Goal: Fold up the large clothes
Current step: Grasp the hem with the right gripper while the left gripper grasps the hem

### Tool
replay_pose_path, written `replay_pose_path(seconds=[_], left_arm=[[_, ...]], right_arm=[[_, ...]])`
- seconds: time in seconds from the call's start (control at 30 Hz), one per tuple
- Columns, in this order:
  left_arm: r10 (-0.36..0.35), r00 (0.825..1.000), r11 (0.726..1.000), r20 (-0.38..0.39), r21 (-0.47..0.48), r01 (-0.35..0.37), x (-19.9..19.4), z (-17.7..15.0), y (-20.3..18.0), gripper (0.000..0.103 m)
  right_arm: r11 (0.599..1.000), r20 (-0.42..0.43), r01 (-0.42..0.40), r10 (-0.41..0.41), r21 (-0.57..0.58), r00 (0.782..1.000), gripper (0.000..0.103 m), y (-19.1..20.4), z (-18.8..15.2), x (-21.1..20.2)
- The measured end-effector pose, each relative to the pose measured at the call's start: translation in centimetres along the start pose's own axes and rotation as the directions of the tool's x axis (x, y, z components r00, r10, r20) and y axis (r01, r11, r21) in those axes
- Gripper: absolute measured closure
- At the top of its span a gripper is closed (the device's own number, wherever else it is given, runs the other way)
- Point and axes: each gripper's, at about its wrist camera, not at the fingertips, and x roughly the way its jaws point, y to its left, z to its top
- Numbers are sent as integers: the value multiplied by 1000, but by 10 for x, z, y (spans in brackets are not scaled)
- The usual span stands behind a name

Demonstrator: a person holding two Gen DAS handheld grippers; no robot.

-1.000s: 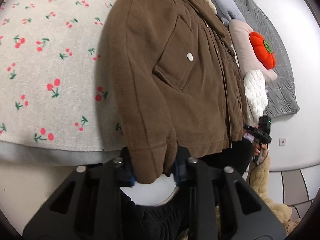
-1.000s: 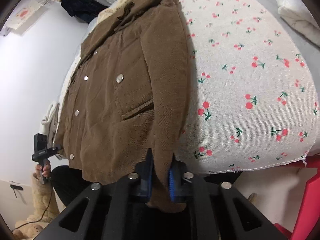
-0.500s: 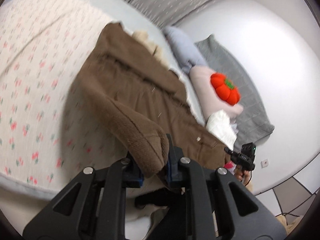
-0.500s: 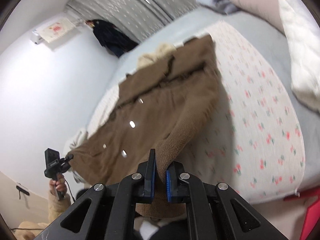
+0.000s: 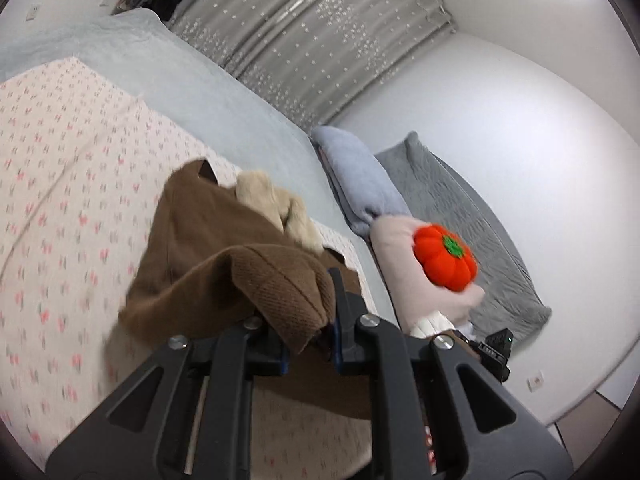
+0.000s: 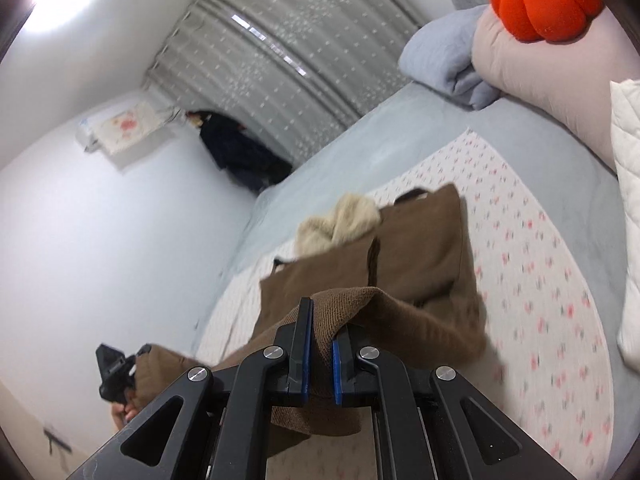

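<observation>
we had the brown jacket (image 5: 208, 240) lifted by its lower end above the bed (image 5: 208, 92), its cream collar (image 5: 276, 204) end still resting on the cherry-print sheet (image 5: 60, 184). the left gripper (image 5: 308, 332) had its fingers narrow, pinched on a ribbed cuff; the right gripper (image 6: 320, 344) had its fingers clamped tight on the other cuff. beyond the sheet lay the pale grey bedcover, then a blue-grey pillow (image 5: 360, 176), a pink pillow (image 5: 404, 264) with an orange pumpkin cushion (image 5: 444, 258) on it, and a grey quilt (image 5: 472, 208). a starred grey curtain (image 5: 320, 36) hung behind, between white walls. a second before, the jacket lay flat and filled both views; now its hem end had risen and the whole room showed.
</observation>
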Motion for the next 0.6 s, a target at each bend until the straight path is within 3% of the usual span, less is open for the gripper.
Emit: replay_pose_path(seconds=[0.23, 0.4, 0.6], left_arm=[[101, 994, 995, 46, -6, -101, 84, 72, 25, 86], [170, 983, 985, 64, -41, -167, 164, 116, 63, 86], [309, 947, 951, 84, -50, -305, 264, 127, 111, 86]], right_arm=[[992, 22, 60, -63, 106, 998, 95, -43, 77, 84], [979, 46, 51, -61, 198, 997, 95, -84, 123, 155], [963, 4, 183, -187, 196, 982, 95, -115, 149, 255]])
